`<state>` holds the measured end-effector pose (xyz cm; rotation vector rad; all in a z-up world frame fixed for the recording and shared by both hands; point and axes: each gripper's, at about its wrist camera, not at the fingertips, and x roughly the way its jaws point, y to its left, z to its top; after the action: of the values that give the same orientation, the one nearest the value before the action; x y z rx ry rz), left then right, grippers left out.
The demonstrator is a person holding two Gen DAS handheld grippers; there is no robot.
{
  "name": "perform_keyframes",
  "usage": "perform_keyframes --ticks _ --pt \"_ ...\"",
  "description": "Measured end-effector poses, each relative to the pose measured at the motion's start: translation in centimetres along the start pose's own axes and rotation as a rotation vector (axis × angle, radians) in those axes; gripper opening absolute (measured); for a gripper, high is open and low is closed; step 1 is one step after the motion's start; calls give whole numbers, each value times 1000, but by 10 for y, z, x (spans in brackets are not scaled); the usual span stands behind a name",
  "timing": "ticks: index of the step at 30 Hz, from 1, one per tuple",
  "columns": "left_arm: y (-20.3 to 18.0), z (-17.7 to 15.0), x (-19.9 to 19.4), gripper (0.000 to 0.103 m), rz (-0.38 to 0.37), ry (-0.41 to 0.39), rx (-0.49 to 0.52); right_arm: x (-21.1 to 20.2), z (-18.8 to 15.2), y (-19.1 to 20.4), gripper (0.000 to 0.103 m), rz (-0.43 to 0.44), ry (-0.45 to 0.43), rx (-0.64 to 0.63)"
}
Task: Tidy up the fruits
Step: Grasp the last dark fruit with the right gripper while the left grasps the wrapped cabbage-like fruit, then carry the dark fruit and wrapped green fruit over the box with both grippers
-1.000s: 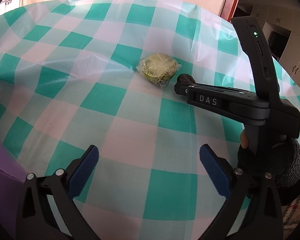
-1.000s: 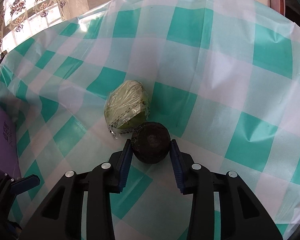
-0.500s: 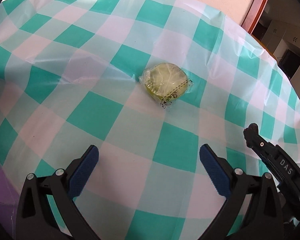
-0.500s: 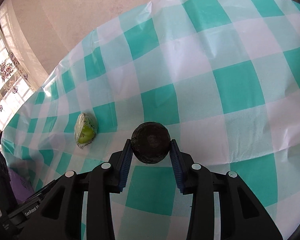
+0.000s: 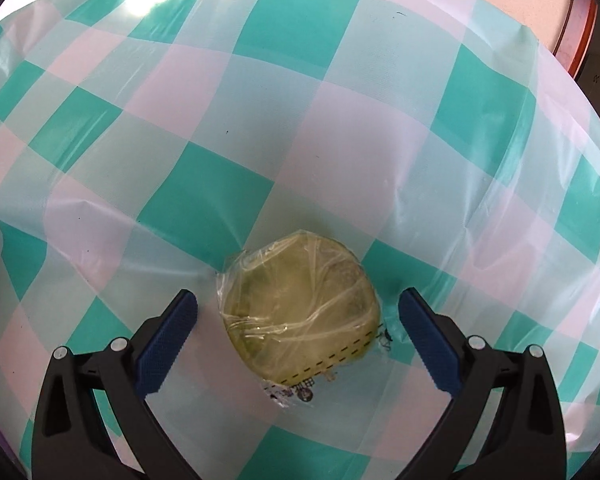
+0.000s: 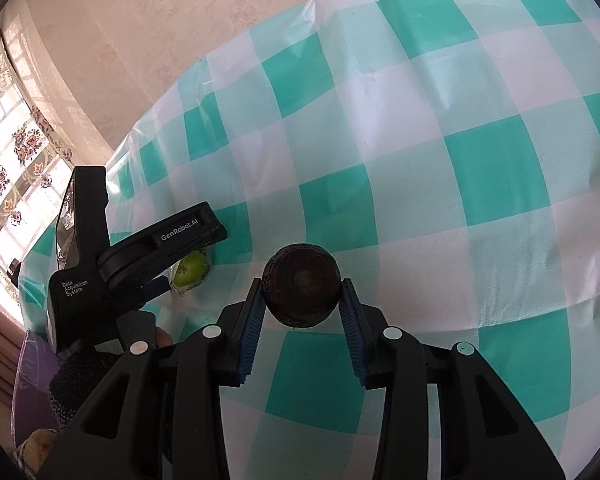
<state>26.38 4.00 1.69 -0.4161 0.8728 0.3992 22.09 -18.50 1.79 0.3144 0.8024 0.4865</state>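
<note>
A green fruit wrapped in clear plastic (image 5: 300, 304) lies on the teal-and-white checked tablecloth (image 5: 340, 128). My left gripper (image 5: 298, 322) is open, its blue pads on either side of the wrapped fruit, not touching it. In the right wrist view the wrapped fruit (image 6: 190, 270) shows partly behind the left gripper's body (image 6: 140, 256). My right gripper (image 6: 302, 304) is shut on a dark brown round fruit (image 6: 300, 286) and holds it above the cloth, to the right of the left gripper.
The table's far edge (image 6: 228, 60) meets a pale wall. A curtained window (image 6: 16, 152) is at the left. A purple object (image 6: 32, 380) lies at the table's near left. A wooden door frame (image 5: 576, 20) stands beyond the right edge.
My left gripper has moved forward until its open pads flank the wrapped green fruit. My right gripper has carried the dark fruit away to the right.
</note>
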Motion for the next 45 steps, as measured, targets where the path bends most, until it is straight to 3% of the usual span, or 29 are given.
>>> perform_keyframes --ticks 1,3,4,7,12,23,27,33,45 --pt "1 0 -1 92 9 -11 -2 0 0 0 38 1 0 -1" --pt "0 0 -3 66 10 -28 10 1 0 0 38 3 4 -2" --pt "-3 -2 -5 65 4 -31 28 0 0 0 38 4 6 -4" --pt "-5 -5 -9 64 -40 -29 54 -1 0 -1 38 4 6 -1" --pt "8 -20 -27 64 -83 -51 3 3 1 -4 38 -4 13 12" --pt "46 -63 -74 64 -111 -70 -61 -5 -3 -4 38 -84 -23 41" --pt "53 -82 -88 64 -142 -74 -32 -25 -24 -1 38 -119 -66 75" --pt "85 -110 -94 64 -164 -45 -11 -38 -55 16 38 -112 0 72" --pt "130 -155 -141 64 -181 -45 43 -85 -120 48 38 -149 19 18"
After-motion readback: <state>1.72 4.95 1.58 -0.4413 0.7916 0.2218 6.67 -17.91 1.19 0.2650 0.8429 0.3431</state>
